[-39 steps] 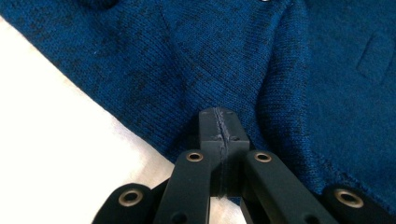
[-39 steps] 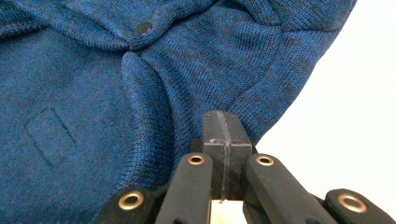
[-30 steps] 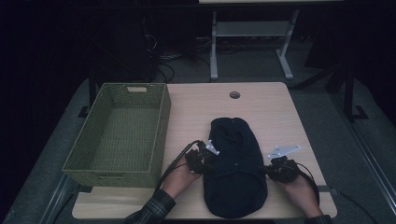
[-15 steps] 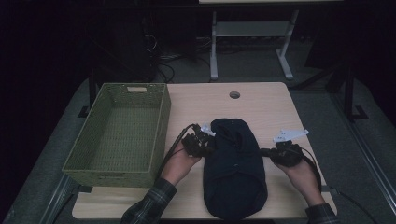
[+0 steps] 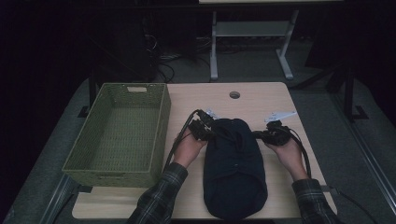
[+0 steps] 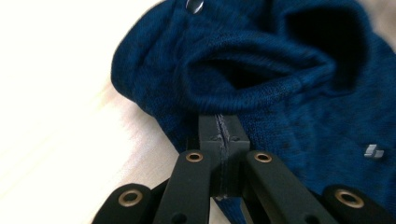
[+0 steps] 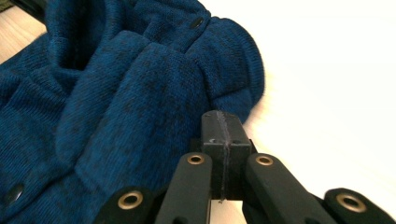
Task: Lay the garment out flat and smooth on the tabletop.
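Note:
A dark blue knitted garment [image 5: 233, 163] with snap buttons lies bunched lengthwise on the wooden table [image 5: 233, 105]. My left gripper [image 5: 210, 131] rests at the garment's far left side, and my right gripper [image 5: 258, 136] at its far right side. In the left gripper view the jaws [image 6: 219, 123] are pressed together, their tip against a rolled fold of the garment [image 6: 289, 60], nothing visible between them. In the right gripper view the jaws [image 7: 220, 119] are likewise shut, touching the garment's [image 7: 116, 93] rounded edge beside the bare tabletop.
A green woven basket [image 5: 161, 126] stands empty on the table's left half, close to the left hand. A cable hole [image 5: 234, 94] sits near the table's far edge. Cables trail from both grippers. A metal stand [image 5: 252, 32] is on the floor beyond.
Both hands have slid away from the person along the garment's sides, from its middle to near its far end. The jaws stayed shut. The garment has hardly shifted.

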Motion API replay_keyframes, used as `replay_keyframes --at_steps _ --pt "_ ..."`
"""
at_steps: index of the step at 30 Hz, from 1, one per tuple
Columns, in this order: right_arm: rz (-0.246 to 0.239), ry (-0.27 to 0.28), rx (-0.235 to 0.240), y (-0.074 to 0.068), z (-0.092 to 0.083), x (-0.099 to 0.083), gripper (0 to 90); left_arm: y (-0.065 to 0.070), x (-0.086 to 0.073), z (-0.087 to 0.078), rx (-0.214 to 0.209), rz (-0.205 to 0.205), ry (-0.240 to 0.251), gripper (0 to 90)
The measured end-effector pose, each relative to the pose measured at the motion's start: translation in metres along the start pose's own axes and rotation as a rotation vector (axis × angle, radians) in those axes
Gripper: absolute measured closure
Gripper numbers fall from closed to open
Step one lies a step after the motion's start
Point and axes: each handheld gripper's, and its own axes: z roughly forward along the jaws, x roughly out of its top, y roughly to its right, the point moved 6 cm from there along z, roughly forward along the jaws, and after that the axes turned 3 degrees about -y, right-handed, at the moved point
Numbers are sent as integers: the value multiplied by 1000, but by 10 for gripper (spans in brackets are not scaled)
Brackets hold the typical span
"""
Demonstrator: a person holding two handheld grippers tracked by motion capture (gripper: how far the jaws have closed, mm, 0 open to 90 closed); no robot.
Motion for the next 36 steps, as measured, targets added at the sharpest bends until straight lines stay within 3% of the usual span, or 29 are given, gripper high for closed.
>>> replay_keyframes --at_steps 5,9,16,24,28,32,36 --pt "-24 -43 24 -7 17 -1 897 -7 -11 15 -1 -22 -58 899" --pt "-58 -81 33 -16 28 -3 898 -11 -23 21 34 -10 -112 899" --pt "-82 -98 31 -26 33 -7 898 -12 -32 16 21 -22 -96 900" --pt "-97 -112 1 -22 24 -15 899 -7 -36 14 52 4 -110 900" --pt "-103 -110 -6 -21 22 -17 899 -6 -39 13 42 -3 -91 900" --pt "-106 -106 8 -22 21 -15 891 -8 -40 12 5 -27 -77 899" --pt "-103 -91 11 -21 14 -10 820 -14 -37 9 -2 -36 -69 850"
